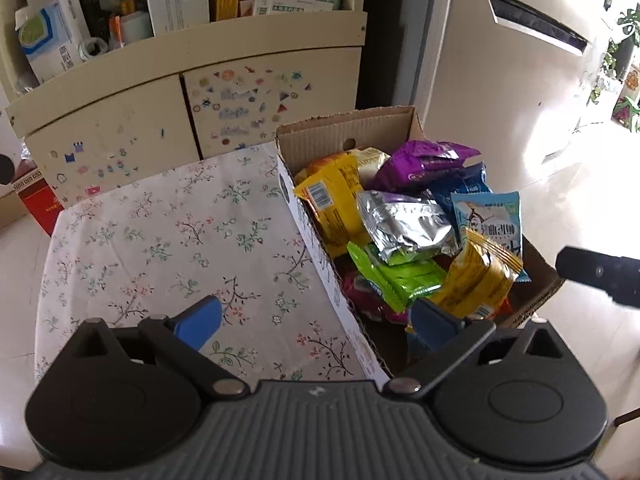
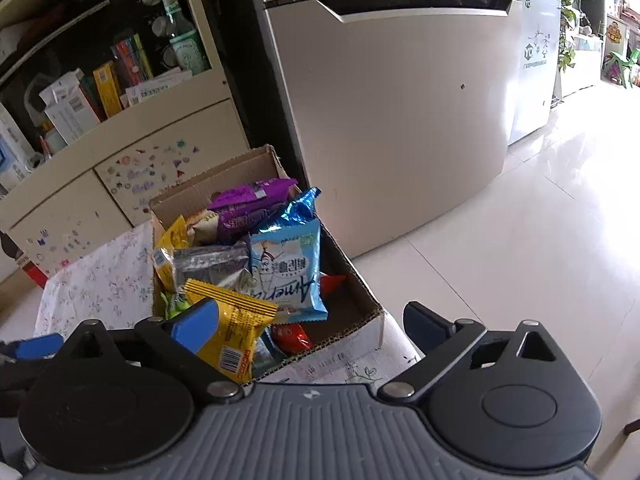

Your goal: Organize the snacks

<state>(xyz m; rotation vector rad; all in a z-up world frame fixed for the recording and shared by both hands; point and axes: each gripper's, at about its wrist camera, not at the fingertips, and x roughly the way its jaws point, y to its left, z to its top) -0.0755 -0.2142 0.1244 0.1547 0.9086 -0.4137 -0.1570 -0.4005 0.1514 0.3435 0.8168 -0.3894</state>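
A cardboard box (image 1: 320, 136) stands on the right side of a flowered tablecloth (image 1: 168, 240), filled with several snack packets: yellow (image 1: 476, 280), green (image 1: 396, 276), silver (image 1: 404, 224), purple (image 1: 424, 164), light blue (image 1: 488, 220). My left gripper (image 1: 316, 320) is open and empty, its left finger over the cloth, its right finger over the box's near end. In the right wrist view the box (image 2: 360, 320) shows the same packets, a yellow one (image 2: 236, 320) nearest. My right gripper (image 2: 312, 328) is open and empty above the box's near corner.
A cream cabinet (image 1: 160, 92) with stickers and cluttered shelves stands behind the table. A large white appliance (image 2: 400, 100) stands to the right on a shiny tiled floor (image 2: 520, 240). A red box (image 1: 36, 200) sits on the floor at left. The other gripper's black tip (image 1: 600, 272) shows at right.
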